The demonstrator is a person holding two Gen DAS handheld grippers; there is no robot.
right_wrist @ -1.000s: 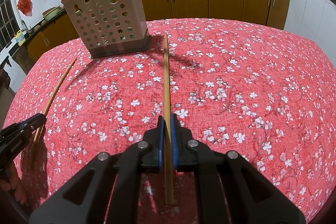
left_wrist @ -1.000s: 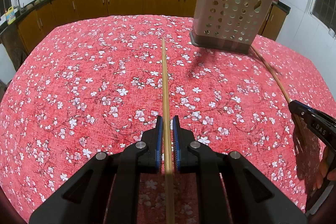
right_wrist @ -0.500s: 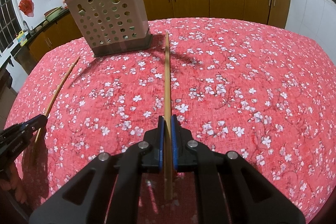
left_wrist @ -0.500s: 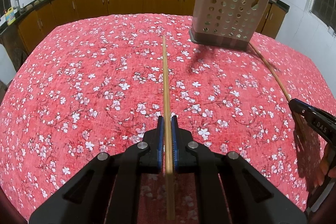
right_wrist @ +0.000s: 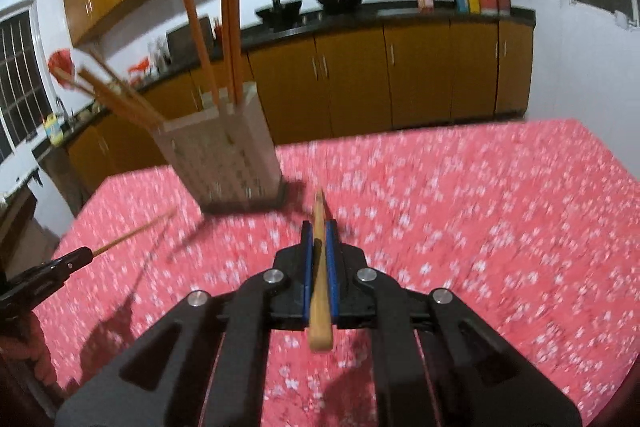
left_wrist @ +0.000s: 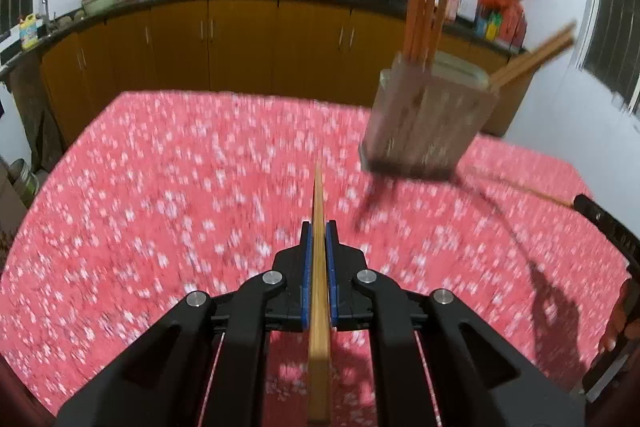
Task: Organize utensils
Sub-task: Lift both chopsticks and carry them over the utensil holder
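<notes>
Left tongs and right tongs each clamp one light, stiff, slippery wooden chopstick near its thick end, above the red desk.

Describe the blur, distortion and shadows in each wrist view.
Left wrist view: tablecloth and utensil holder smeared by motion blur, while the left gripper and its chopstick stay sharp; fisheye bends the cabinets. Right wrist view: same smear on cloth and holder, right gripper crisp; dark gripper shadows fall on the cloth at lower left.
</notes>
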